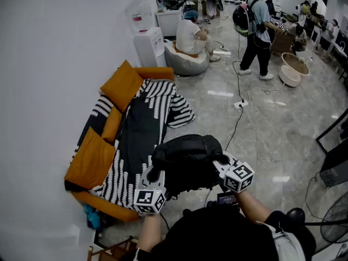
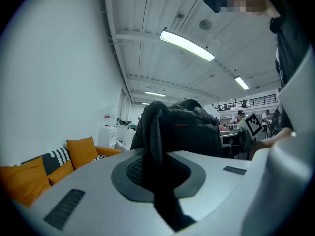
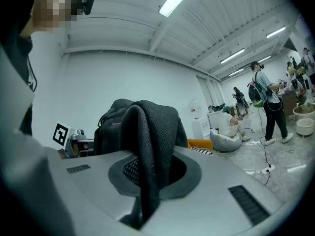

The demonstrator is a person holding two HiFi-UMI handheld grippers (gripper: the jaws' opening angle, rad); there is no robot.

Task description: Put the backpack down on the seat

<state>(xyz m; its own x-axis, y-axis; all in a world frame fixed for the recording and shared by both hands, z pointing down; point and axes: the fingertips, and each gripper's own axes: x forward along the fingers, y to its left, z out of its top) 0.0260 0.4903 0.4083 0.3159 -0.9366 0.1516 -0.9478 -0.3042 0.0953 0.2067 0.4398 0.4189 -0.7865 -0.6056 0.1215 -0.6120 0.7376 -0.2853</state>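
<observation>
Near the sofa [image 1: 106, 206], left claw [image 1: 154, 174] and right claw [image 1: 222, 165] grip straps [image 2: 156, 146] of a bulky black backpack [image 1: 187, 156].

Head camera looks steeply down on the backpack [image 1: 187, 156]; both gripper cameras face it close, nearly level, from opposite sides.

I wear a black top [image 1: 217, 235]. Ahead of the top, my left gripper [image 1: 154, 173] and right gripper [image 1: 221, 163] are pale grey shells. Each carries a white cube with black square markers at the end nearest the top. Their jaw faces show dark meshed oval recesses and small dark slotted strips.
</observation>
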